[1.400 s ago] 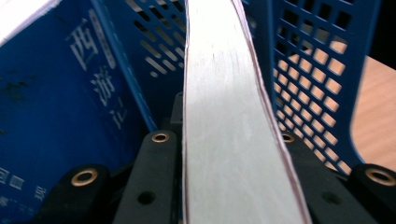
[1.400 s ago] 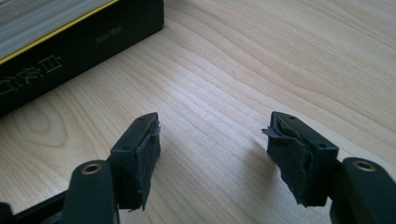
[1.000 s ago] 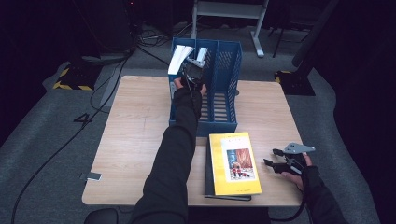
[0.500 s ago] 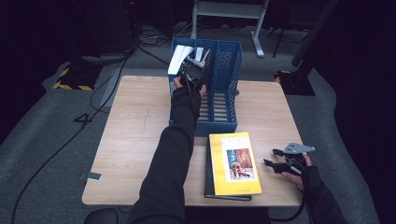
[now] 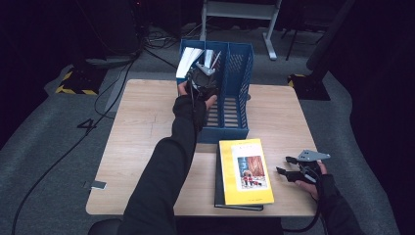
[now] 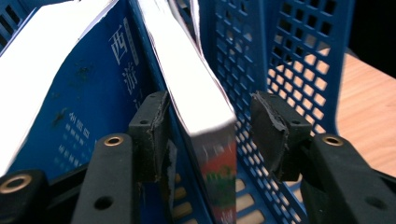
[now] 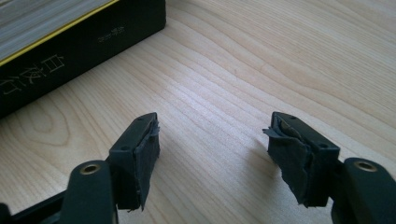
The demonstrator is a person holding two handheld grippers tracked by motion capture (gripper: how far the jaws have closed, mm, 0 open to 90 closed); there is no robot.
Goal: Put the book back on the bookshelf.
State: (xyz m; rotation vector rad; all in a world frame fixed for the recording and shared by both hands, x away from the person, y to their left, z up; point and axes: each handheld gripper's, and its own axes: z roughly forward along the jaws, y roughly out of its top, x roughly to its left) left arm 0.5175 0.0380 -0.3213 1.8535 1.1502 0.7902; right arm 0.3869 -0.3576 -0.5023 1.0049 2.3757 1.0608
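Two books stand in our blue file rack; the left gripper, jaws just opening off the thin book, could let it topple.

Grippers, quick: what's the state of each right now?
Left gripper: jaws have just been opening; a book stands between them in the blue file rack, not clamped.
Right gripper: open, empty, over the table.
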